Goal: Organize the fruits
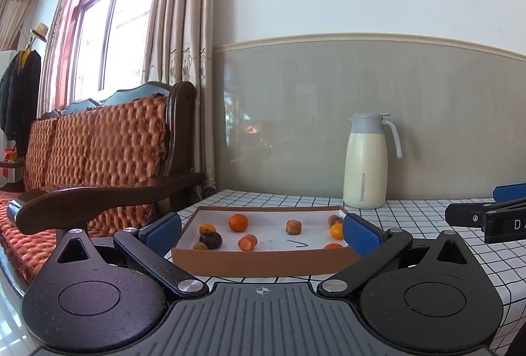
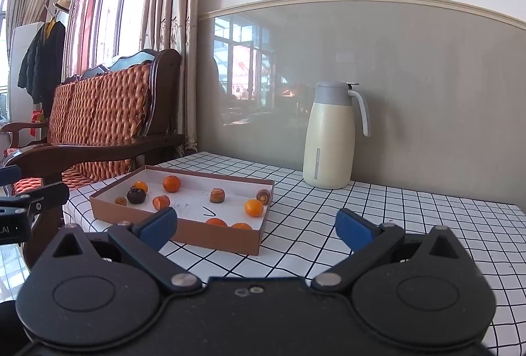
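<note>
your left tool (image 1: 263,232), fingers apart, faces the fruit box (image 1: 263,260) squarely; your right tool (image 2: 256,229), also apart, has it off left.

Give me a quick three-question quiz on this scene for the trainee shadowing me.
1. True or false: the left tongs are shut on a fruit.
2. Where does the cream thermos jug stand? A) inside the box B) on the checked tablecloth by the wall C) on the sofa
3. Fill in: the dark fruit lies in the cardboard box near its ____ end, as both views show it.

Key
1. False: both the left tongs and the right tongs are open and hold nothing.
2. B
3. left
</note>
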Available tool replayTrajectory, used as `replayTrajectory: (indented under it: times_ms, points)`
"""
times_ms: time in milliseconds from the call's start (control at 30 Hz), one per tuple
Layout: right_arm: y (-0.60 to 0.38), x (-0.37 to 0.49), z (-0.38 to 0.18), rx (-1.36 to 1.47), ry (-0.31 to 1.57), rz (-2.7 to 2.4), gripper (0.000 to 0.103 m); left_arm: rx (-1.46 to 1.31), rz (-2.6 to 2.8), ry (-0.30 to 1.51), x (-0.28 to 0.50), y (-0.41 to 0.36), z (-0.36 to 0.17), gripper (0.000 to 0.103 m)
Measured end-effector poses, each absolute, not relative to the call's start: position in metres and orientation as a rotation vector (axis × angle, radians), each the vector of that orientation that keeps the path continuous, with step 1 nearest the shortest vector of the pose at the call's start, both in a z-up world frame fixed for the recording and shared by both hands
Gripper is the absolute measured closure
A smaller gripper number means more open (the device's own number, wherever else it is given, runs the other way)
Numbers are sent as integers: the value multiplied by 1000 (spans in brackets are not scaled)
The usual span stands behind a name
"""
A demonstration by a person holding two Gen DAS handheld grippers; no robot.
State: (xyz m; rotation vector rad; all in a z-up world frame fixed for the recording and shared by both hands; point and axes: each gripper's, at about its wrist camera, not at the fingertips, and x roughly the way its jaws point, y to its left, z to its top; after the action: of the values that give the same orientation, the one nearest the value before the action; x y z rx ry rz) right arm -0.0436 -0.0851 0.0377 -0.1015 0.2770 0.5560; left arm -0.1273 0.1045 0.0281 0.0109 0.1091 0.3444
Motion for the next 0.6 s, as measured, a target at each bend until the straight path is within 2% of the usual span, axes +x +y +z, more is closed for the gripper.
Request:
replayTrajectory:
  times_ms: [600]
  points:
    - [-85, -44, 38, -103, 277, 556, 6, 8, 337, 119, -125, 106, 28, 0]
